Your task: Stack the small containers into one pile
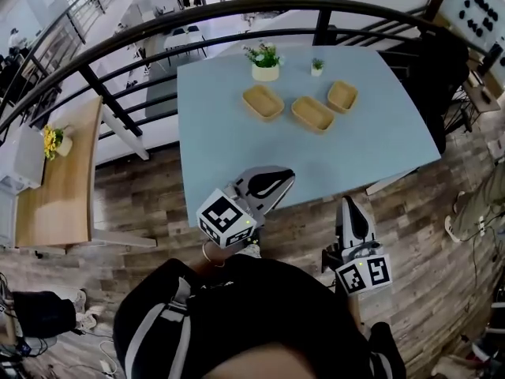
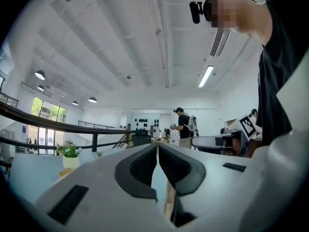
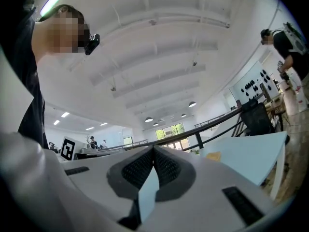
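Since three shallow tan oval containers (image 1: pixel 312 113) lie singly on the light-blue desk (image 1: pixel 229 148), stacking is judged not begun. Jaws of the left gripper (image 1: pixel 284 178) and the right gripper (image 1: pixel 348 205) are pressed together, empty, at the near edge.

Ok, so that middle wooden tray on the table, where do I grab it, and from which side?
Probably its near long rim, from your side and slightly above. The middle tray lies flat, shallow and open-topped, with bare table in front, so one jaw fits inside the wall, one outside.
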Demonstrator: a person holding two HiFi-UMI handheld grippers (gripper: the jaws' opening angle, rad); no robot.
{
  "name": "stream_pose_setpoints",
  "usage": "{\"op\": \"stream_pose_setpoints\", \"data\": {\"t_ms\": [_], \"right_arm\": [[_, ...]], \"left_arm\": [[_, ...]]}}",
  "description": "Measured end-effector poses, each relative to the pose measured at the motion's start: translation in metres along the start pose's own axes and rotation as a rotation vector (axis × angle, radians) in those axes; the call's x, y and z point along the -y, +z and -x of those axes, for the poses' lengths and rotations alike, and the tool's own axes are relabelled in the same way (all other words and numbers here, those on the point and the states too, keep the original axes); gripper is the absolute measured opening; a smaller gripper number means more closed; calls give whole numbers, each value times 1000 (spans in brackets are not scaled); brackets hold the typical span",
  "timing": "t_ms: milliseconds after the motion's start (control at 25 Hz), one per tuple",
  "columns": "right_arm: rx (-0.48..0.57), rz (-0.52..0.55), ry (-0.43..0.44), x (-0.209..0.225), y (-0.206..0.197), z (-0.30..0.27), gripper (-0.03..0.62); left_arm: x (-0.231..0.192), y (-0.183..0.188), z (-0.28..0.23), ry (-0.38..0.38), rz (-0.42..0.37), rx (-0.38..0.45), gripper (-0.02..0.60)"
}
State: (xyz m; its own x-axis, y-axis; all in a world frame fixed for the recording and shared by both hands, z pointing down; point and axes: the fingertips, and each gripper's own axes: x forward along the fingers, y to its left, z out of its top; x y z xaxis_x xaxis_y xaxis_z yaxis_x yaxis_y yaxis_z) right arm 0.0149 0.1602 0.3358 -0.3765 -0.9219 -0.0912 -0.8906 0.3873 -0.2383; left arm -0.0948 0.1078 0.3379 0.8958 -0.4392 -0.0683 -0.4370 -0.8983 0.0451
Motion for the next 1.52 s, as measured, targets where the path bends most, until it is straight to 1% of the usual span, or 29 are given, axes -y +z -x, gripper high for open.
{"op": "stream_pose_setpoints", "data": {"t_ms": [200,360,680,840,1080,1240,1520], "right_arm": [[-19,-6,13,0,-6,-46,0],[-32,-9,17,2,-11,-81,0],[-63,-7,20,0,-25,-132,0],[-79,-1,25,-1,-31,-156,2],[-137,-7,34,4,-47,-176,2],[-169,-36,60,14,-59,-189,5],[-238,-92,118,38,-76,-234,9]], "left_arm": [[-48,-1,3,35,-16,-25,21],[-88,-6,4,61,1,-31,21],[-144,-12,14,102,-11,-43,21],[-171,-18,21,128,-2,-55,21],[-204,-32,23,193,11,-89,21],[-224,-42,20,240,14,-122,22],[-269,-50,13,344,20,-173,23]]}}
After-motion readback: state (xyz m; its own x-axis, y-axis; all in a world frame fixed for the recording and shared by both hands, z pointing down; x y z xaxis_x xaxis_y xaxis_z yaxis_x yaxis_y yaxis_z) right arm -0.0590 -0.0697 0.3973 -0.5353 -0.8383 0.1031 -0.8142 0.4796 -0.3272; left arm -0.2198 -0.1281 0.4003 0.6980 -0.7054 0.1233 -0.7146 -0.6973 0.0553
